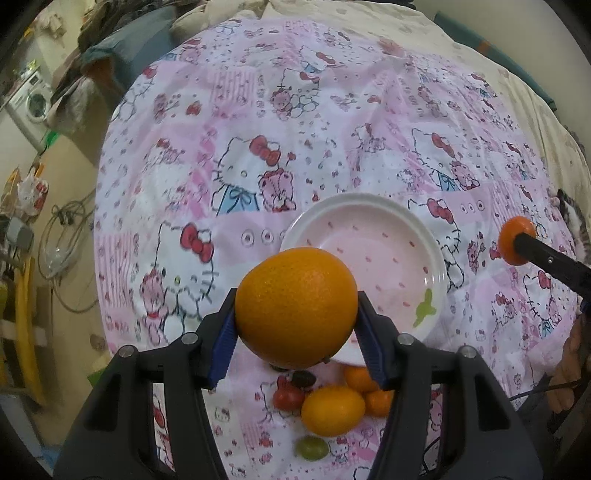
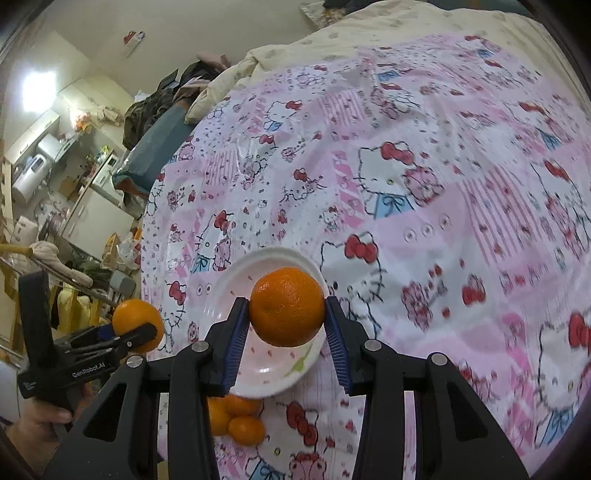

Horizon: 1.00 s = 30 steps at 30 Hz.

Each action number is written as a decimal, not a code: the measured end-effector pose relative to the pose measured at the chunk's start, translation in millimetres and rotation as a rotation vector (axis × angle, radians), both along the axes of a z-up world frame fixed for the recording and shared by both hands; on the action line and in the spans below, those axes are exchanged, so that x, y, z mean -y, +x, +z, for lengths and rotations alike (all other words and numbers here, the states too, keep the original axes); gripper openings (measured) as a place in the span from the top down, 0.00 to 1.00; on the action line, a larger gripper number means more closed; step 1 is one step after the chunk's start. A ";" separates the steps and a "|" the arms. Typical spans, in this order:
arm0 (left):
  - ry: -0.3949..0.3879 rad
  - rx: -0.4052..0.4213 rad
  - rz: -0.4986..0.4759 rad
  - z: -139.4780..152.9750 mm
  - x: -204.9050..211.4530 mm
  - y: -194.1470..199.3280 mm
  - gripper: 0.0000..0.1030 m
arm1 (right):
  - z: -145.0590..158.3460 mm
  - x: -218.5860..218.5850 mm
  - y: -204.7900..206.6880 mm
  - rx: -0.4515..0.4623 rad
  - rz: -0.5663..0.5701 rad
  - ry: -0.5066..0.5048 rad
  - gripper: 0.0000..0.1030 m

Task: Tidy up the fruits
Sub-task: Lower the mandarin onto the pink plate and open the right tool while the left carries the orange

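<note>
My left gripper (image 1: 296,325) is shut on a large orange (image 1: 296,308), held above the near edge of a white plate (image 1: 373,258) with pink marks. My right gripper (image 2: 287,328) is shut on a smaller, darker mandarin (image 2: 287,306) over the same plate (image 2: 258,373). Each view also shows the other hand's load: the mandarin (image 1: 516,240) at the right, the large orange (image 2: 137,325) at the left. Loose fruit lies near the plate on the cloth: a yellow-orange citrus (image 1: 332,410), small oranges (image 1: 360,378), dark red fruits (image 1: 288,397) and a green grape (image 1: 312,447).
A pink and white cartoon-cat cloth (image 1: 258,155) covers the bed. A cream quilt (image 2: 406,33) lies beyond it. A person's hand (image 2: 44,417) holds the left gripper's handle. Cluttered floor, cables and a washing machine (image 1: 35,103) are off the left edge.
</note>
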<state>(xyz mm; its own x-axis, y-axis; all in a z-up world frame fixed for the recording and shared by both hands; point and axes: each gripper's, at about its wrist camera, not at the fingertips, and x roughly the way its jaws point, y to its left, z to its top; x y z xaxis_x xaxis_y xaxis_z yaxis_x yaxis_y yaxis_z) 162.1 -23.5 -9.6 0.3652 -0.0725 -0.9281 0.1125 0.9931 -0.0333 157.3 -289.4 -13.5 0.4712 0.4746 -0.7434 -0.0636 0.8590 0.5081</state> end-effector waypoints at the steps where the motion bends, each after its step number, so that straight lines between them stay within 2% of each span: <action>1: 0.005 -0.003 -0.005 -1.8 1.6 4.6 0.47 | -1.8 -2.5 5.1 -0.001 0.008 -0.004 0.58; 5: 0.020 -0.016 -0.021 -12.8 5.9 17.6 0.47 | -15.3 -11.7 23.7 -0.032 0.037 -0.001 0.58; 11: -0.001 -0.063 0.000 -32.0 1.3 28.9 0.47 | -37.1 -30.9 44.5 -0.070 0.092 -0.015 0.58; 19: -0.022 -0.101 0.035 -43.6 -8.9 37.5 0.47 | -84.6 -62.3 61.8 -0.171 0.169 -0.062 0.58; 30: -0.021 -0.129 0.061 -49.5 -17.1 40.2 0.47 | -110.8 -90.4 76.0 -0.186 0.204 -0.117 0.56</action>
<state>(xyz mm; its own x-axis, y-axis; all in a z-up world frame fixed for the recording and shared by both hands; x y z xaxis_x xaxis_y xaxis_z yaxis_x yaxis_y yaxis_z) 202.3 -6.4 -59.2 0.2476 -0.0741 -0.9660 0.0453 0.9969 -0.0649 233.3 -199.0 -124.4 0.2252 0.4515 -0.8634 -0.1564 0.8914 0.4253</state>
